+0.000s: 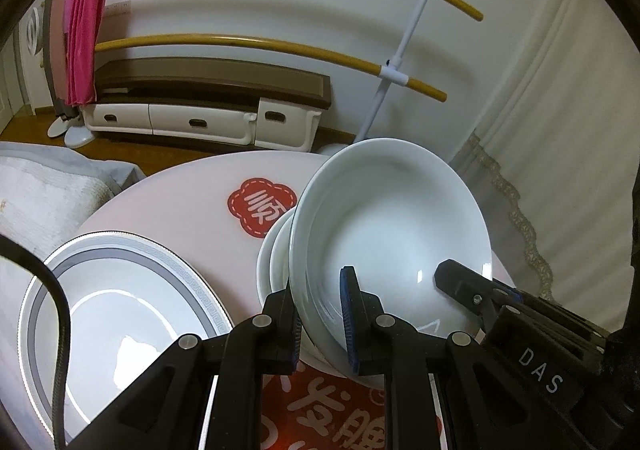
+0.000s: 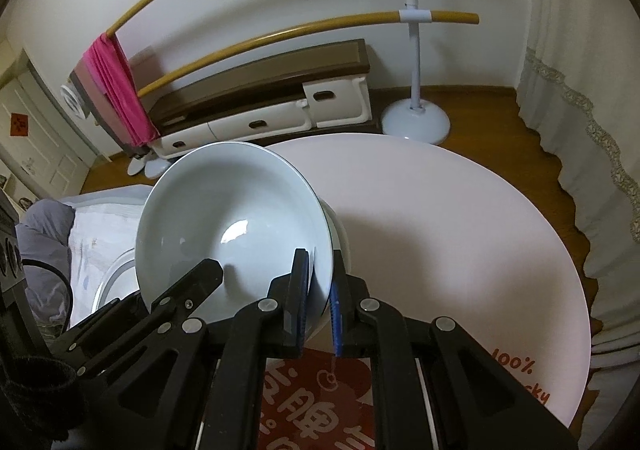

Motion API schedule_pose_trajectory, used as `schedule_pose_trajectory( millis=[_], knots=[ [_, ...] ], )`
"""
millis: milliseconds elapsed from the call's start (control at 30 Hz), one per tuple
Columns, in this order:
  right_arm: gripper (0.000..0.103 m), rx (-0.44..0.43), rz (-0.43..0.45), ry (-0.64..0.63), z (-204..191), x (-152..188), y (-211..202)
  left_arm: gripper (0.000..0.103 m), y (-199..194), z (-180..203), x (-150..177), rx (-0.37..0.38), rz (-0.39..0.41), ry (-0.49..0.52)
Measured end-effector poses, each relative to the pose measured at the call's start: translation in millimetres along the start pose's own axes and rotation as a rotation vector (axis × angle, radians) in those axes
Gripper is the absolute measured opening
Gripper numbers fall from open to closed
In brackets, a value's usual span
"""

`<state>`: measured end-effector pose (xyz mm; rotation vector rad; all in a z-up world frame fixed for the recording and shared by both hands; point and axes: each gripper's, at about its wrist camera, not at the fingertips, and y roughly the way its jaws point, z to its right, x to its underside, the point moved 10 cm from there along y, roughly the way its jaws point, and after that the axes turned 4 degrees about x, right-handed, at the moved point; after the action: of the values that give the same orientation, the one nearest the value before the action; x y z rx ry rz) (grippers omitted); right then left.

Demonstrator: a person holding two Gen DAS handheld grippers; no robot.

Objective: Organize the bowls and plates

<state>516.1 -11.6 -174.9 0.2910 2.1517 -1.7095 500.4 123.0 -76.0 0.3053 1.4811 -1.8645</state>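
Note:
A white bowl (image 1: 384,226) is held tilted above the round white table (image 1: 192,186), over a stack of other white bowls (image 1: 276,250). My left gripper (image 1: 320,314) is shut on its near rim. My right gripper (image 2: 320,290) is shut on the same bowl (image 2: 228,210) at its right rim; it also shows in the left wrist view (image 1: 464,282) at the bowl's right side. A large grey-rimmed plate (image 1: 120,306) lies flat on the table to the left of the bowls.
The table (image 2: 460,234) carries red printed stickers (image 1: 260,206). Behind it stand a low TV cabinet (image 1: 208,106), a clothes rack with a pink cloth (image 1: 82,38), a white rack base (image 2: 416,122) and a curtain (image 2: 580,90). A bed (image 1: 36,186) lies left.

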Motion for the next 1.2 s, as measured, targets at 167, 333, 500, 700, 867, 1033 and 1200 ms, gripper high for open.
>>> schedule_pose_trajectory(
  millis=[167, 333, 500, 700, 867, 1033, 1200],
  knots=[
    [0.009, 0.023, 0.001, 0.001, 0.5, -1.0, 1.4, 0.014, 8.5, 0.9, -5.8, 0.006, -0.006, 0.003],
    [0.010, 0.051, -0.009, 0.012, 3.5, 0.1, 2.3, 0.014, 14.4, -1.7, -8.1, 0.021, -0.014, -0.001],
    [0.011, 0.050, -0.018, 0.027, 3.7, 1.2, 2.5, 0.014, 13.5, -10.0, -7.4, 0.025, -0.010, 0.001],
    [0.012, 0.059, -0.023, 0.042, 4.5, 1.5, 2.8, 0.014, 12.6, -13.1, -3.3, 0.019, -0.001, 0.006],
    [0.013, 0.064, -0.034, 0.064, 8.5, 3.9, 3.7, 0.014, 12.3, -13.6, -0.1, 0.015, 0.002, 0.010],
    [0.014, 0.064, -0.051, 0.090, 11.7, 6.5, 7.5, 0.014, 11.9, -13.0, 1.4, 0.012, 0.006, 0.016],
    [0.020, 0.051, -0.069, 0.125, 17.2, 7.3, 13.1, 0.014, 12.2, -13.1, 1.9, 0.009, 0.006, 0.013]
  ],
)
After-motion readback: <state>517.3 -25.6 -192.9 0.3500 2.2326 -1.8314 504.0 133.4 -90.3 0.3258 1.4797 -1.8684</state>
